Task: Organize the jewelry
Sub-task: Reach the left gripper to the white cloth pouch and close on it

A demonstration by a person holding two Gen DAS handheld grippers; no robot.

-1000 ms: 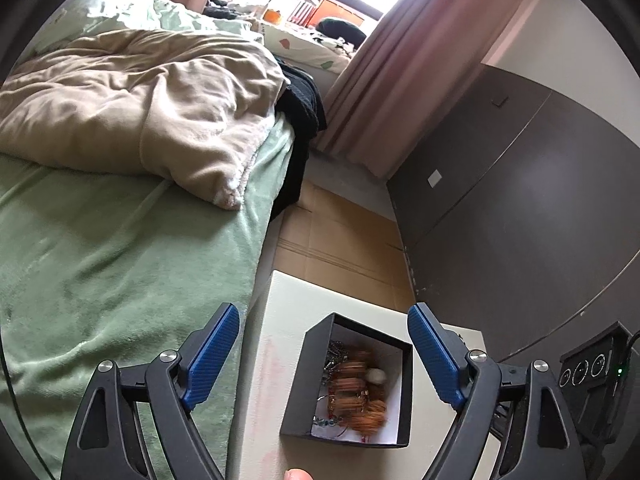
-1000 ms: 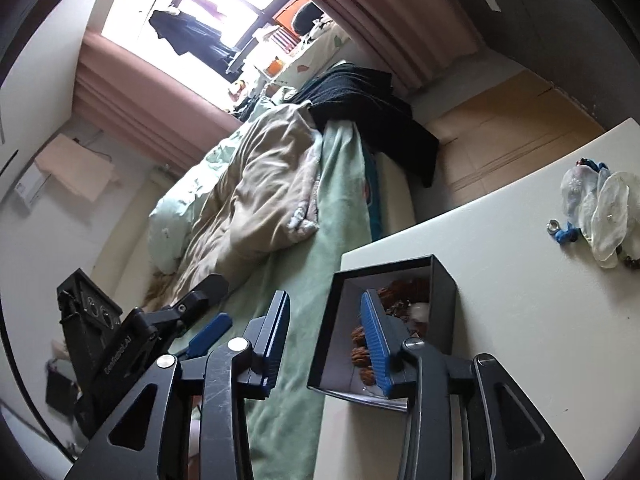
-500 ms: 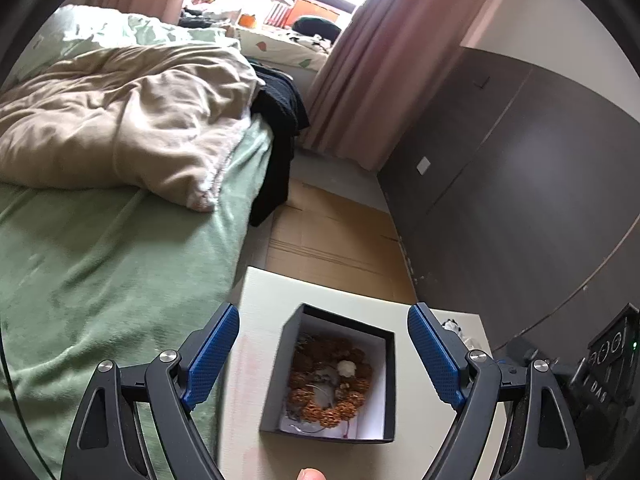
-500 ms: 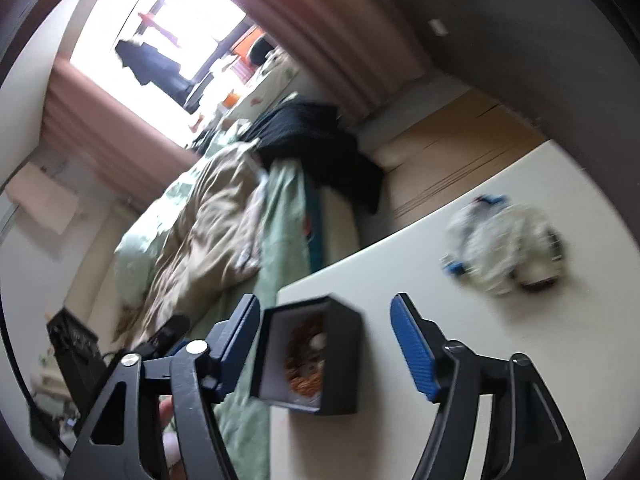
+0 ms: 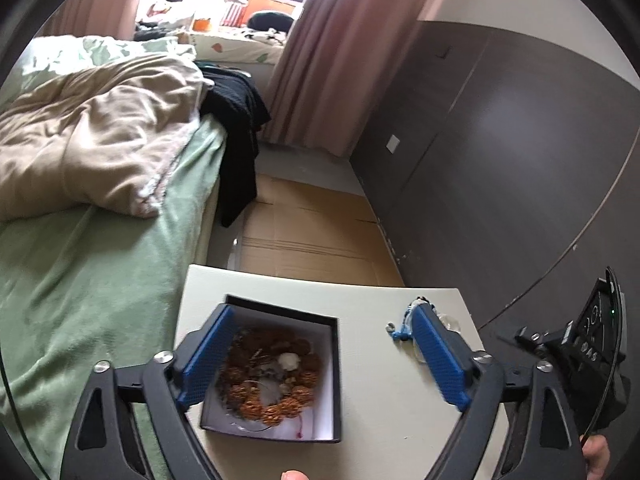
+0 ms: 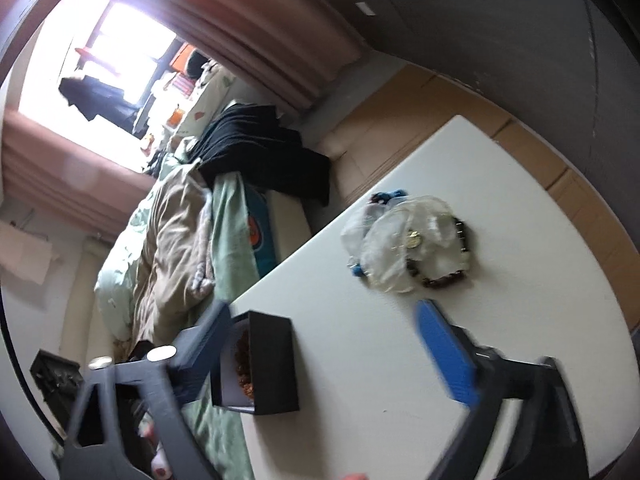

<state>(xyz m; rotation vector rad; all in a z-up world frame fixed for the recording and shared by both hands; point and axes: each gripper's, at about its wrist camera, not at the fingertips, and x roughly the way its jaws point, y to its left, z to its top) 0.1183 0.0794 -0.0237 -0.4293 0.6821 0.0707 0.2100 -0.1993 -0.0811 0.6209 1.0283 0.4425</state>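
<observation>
**Box near the desk edge, both tongs wide open**

So the white desk (image 5: 372, 360) is a flat slab with a square corner, and there's bed (image 5: 80, 280) running right along its left edge and cardboard-covered floor (image 5: 312, 232) past the far edge. The black box (image 5: 276, 368) sits close to that bed-side edge, so little room on that side. To the right of the box there's a wide bare stretch of desk before you hit the pile (image 6: 404, 240) near the far right corner.

Left tongs (image 5: 320, 360) are spread wide, gripping nothing; the left blue pad overlaps the box's near-left wall in view, can't tell if it touches. Right tongs (image 6: 324, 348) are also spread wide and empty, a bit blurred, with the box by the left finger.

Materials: box is matte black with a white lining and square walls. Inside lies a bracelet (image 5: 272, 372) of knobbly brown beads in a ring with one pale bead. The pile is crinkly clear plastic bags, a dark-bead bracelet (image 6: 452, 264) curving around one side, and a blue cord bit (image 5: 400, 328) sticking out.
</observation>
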